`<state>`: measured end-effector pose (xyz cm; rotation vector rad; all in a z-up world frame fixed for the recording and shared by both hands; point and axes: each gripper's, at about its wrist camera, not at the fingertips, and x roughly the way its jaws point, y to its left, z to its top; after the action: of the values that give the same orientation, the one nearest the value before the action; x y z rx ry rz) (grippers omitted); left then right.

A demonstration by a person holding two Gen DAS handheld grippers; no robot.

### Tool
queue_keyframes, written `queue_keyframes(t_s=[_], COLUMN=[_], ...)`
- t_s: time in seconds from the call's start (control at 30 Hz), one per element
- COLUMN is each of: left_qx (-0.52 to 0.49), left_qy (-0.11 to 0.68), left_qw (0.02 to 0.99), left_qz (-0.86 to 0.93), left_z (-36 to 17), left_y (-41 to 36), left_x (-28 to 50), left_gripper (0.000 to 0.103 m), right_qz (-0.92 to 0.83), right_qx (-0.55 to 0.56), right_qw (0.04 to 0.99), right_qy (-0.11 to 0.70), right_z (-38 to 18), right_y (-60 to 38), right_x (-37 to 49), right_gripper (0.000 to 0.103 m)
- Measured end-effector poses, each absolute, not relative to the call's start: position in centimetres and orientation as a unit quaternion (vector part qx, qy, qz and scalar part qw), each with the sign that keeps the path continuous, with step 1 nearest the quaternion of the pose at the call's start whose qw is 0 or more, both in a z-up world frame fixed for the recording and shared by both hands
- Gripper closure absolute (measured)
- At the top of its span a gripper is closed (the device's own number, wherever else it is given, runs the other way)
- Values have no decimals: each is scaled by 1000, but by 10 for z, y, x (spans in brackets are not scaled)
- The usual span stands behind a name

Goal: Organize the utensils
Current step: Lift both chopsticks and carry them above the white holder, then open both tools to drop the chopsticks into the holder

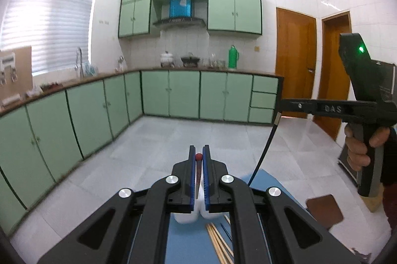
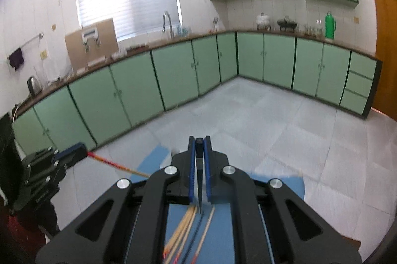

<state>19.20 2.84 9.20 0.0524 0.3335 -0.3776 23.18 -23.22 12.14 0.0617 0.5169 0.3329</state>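
Observation:
In the left wrist view my left gripper [image 1: 198, 150] is shut on a red-ended wooden chopstick [image 1: 198, 157], whose shaft runs back between the blue pads. The right wrist view shows that same gripper [image 2: 83, 152] at the left, with the chopstick [image 2: 116, 166] sticking out toward the blue mat. My right gripper [image 2: 199, 140] is shut on a black chopstick [image 2: 199, 179] that points down. Seen from the left, the right gripper [image 1: 281, 105] is held up by a hand [image 1: 359, 147], the black chopstick [image 1: 263, 150] dangling from its tip. Several loose chopsticks [image 2: 186, 226] lie on the mat.
A blue mat [image 1: 188, 244] covers the table under both grippers, and a white container [image 1: 186, 218] stands below the left jaws. A brown square piece [image 1: 325, 212] lies to the right. Green kitchen cabinets [image 1: 183, 95] and a grey tiled floor [image 2: 273, 120] fill the background.

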Motion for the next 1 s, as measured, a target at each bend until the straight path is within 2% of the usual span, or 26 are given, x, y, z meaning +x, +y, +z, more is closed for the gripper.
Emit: queue_keyframes(t_s=[0.17,0.47,0.57,0.6,0.7,0.87,0.93,1.0], left_qx=[32,16,13,11,3,-6,-9,-8], left_qy=[155,232,258,261,265,246,240,237], left_qw=[973,956,950,950,949,957,960,962], left_qz=[-169,-177,-175,-172,-170,-151,-143,-133], left_z=[91,37,20,17,12,9,5,-3], left_y=[24,11,9,10,14,24,28,32], left_x=[222,280,290,292,287,260,248,234], left_gripper=[98,97,97,96,84,63,56,50], right_qz=[142,129,130,128,119,93,80,66], right_qx=[25,34,31,30,40,51,59,61], right_qw=[962,950,946,946,950,960,962,965], right_qy=[231,281,294,296,285,258,252,246], right_z=[121,43,28,25,25,26,20,6], right_y=[-226,-221,-220,-221,-226,-246,-254,-260], right_x=[272,322,322,319,307,275,257,230], right_gripper=[97,97,93,89,60,40,28,22])
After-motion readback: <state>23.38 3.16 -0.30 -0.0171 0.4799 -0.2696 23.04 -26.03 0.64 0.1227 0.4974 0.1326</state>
